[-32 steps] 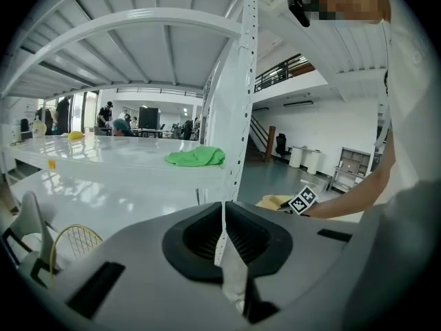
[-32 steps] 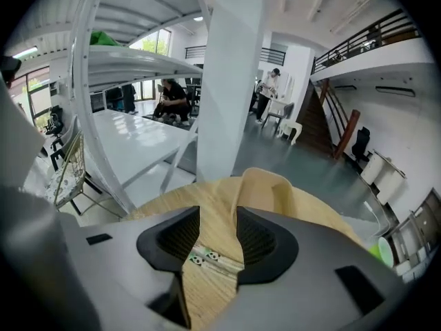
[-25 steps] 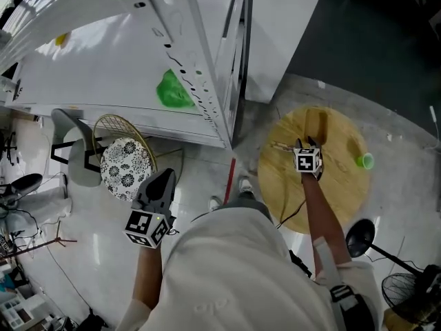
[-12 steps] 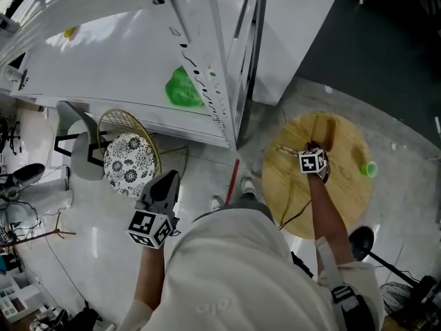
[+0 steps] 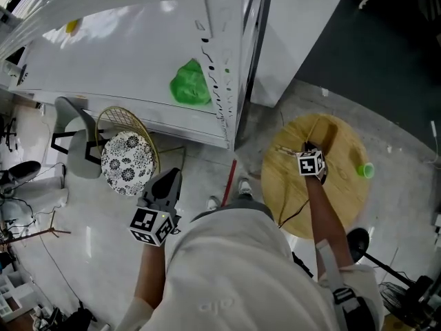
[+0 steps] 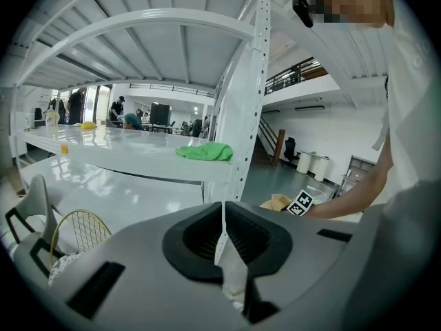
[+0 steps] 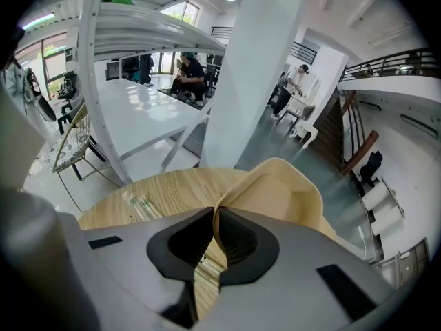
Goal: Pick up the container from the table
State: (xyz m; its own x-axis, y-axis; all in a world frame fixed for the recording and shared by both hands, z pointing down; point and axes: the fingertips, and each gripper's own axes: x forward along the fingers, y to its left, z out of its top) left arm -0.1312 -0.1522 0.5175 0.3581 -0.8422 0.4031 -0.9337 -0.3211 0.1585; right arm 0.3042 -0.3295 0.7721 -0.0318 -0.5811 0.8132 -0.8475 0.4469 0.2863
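The container (image 7: 293, 188) is a thin beige tray on the round wooden table (image 7: 148, 185); in the head view the container (image 5: 324, 131) lies just beyond my right gripper (image 5: 310, 147). The right gripper (image 7: 216, 216) points steeply down, and its jaws are closing with the container's near wall pinched and creased between the pads. My left gripper (image 5: 171, 178) hangs over the floor at the person's left side. In its own view the left gripper (image 6: 222, 221) is shut with nothing in it.
A green cup (image 5: 365, 169) stands at the table's right edge and a clear packet of sticks (image 7: 138, 204) lies left of the container. A white shelf rack (image 5: 124, 54) holds a green cloth (image 5: 191, 85). A wire chair with a patterned cushion (image 5: 127, 161) stands below it.
The right gripper stays at the container's near edge and the left gripper stays where it was. Only the head camera's view has shifted a little.
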